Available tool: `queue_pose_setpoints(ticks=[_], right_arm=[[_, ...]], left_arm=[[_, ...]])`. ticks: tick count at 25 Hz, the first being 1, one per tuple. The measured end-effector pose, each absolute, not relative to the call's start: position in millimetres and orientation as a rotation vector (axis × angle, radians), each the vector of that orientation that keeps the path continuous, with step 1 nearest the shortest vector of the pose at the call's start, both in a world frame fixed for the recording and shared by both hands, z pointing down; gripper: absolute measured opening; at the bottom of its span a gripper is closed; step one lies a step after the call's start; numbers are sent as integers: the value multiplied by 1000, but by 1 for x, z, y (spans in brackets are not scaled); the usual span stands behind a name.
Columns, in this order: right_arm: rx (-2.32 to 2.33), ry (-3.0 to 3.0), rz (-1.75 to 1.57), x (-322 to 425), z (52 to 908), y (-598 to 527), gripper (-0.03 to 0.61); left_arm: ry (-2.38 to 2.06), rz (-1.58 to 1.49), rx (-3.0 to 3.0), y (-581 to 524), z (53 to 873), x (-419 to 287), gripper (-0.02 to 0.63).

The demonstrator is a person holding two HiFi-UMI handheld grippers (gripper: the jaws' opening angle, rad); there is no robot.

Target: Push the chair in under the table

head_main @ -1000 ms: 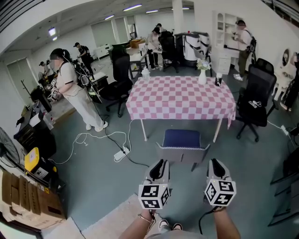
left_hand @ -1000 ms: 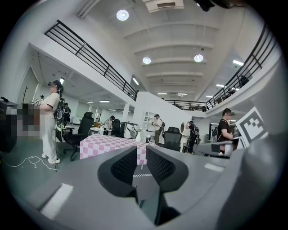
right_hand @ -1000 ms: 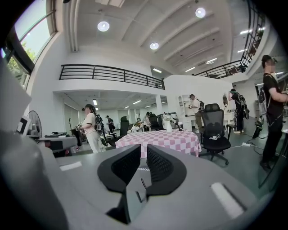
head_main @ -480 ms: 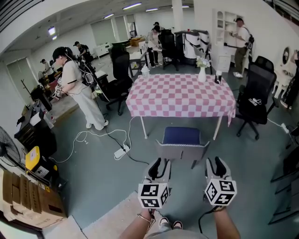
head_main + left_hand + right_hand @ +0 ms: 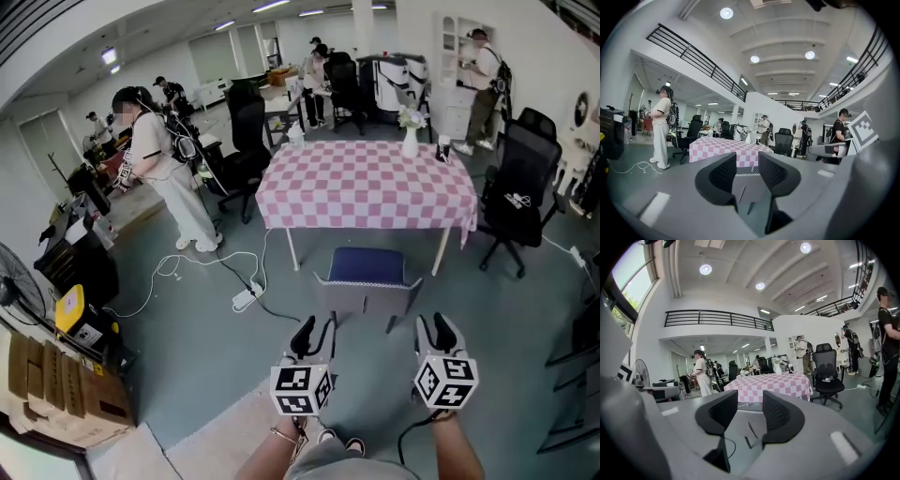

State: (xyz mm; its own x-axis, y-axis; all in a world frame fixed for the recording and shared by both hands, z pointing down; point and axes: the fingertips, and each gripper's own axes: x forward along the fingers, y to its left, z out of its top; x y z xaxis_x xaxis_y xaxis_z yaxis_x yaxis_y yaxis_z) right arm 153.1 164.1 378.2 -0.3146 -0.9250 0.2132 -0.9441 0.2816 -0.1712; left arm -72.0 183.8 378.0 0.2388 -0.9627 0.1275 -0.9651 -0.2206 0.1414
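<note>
Moved since the earlier frame: jaws of left gripper point(image 5: 315, 330) and right gripper point(image 5: 436, 328), then nearly closed, now opening, nothing clamped. Grey-backed blue-seated chair point(image 5: 366, 267) is found just before pink-checked cloth-covered table point(image 5: 366, 187), not tucked under; push is judged unfinished.

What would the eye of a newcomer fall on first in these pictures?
The table with its pink-and-white checked cloth stands out in the middle of the grey room. At its near side stands a chair with a blue seat, its back toward the camera. At the bottom, the left gripper and right gripper point at that back, tongs opening, nothing between them.
</note>
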Motion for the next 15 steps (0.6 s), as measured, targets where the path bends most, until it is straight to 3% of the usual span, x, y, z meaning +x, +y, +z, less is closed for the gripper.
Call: queue_pose_setpoints(ticks=[15], right_arm=[[1777,-2458,419,151,395,99,147]], left_arm=[[-1854,-30,2314,109,386,-78,140]])
